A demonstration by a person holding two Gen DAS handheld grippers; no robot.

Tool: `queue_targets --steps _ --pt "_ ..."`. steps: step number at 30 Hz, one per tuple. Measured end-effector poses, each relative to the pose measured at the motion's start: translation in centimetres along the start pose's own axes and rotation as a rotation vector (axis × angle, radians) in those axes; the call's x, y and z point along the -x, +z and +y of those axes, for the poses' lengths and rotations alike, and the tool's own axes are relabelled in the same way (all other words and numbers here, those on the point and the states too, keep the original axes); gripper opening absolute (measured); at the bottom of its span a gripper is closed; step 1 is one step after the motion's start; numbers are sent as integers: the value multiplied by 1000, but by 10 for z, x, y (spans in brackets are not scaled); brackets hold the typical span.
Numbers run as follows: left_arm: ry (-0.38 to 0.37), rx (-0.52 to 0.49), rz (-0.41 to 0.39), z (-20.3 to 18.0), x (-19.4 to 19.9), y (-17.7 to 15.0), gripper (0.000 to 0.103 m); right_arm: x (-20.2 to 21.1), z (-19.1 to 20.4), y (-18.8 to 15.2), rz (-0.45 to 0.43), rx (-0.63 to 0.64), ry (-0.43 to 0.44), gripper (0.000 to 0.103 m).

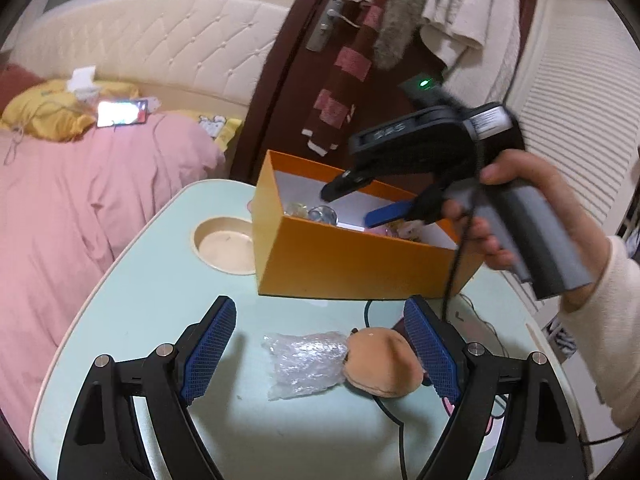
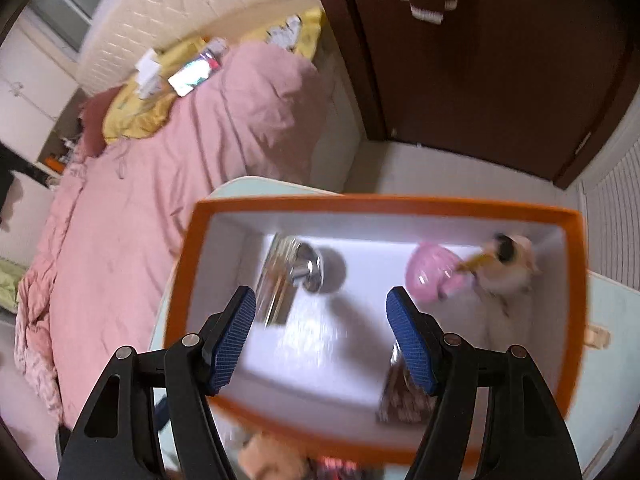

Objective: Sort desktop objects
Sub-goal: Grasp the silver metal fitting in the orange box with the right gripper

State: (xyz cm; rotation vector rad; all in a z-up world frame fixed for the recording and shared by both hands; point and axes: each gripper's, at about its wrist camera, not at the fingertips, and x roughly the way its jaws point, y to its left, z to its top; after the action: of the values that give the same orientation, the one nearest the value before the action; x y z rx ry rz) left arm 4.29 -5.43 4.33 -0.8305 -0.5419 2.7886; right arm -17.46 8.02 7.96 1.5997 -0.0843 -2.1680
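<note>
On my left wrist camera, the left gripper (image 1: 320,344) hangs low over the pale green table (image 1: 160,300) with its jaws spread wide and nothing pinched; between the blue pads lie a clear plastic bag (image 1: 306,362) and, touching its right edge, a tan plush toy (image 1: 382,362) that sits close against the right pad. Behind them stands the orange box (image 1: 352,264), open-topped. The right gripper (image 2: 320,336) is held above the box by a hand (image 1: 520,216) in a cream sleeve — its jaws likewise spread and empty. Looking down through my right camera, I note inside the box a glass bottle with a silver cap (image 2: 292,276) at left, a pink round item (image 2: 432,276) and a pale plush figure (image 2: 508,268) at the far right — the picture is blurred, so finer detail cannot be confirmed.
</note>
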Motion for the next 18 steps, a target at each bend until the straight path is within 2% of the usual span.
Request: queue_targets --steps 1,5,8,13,18 --pt "-2 9 1 1 0 0 85 -5 1 3 11 2 -3 62" --pt "-11 34 5 6 -2 2 85 -23 4 13 54 11 -13 51" --pt "-13 41 4 7 -2 2 85 -36 7 20 87 18 -21 32" --pt "-15 49 3 7 -2 3 86 -39 6 22 103 16 1 30" --pt "-11 51 7 7 -3 3 86 4 2 6 7 12 77 30"
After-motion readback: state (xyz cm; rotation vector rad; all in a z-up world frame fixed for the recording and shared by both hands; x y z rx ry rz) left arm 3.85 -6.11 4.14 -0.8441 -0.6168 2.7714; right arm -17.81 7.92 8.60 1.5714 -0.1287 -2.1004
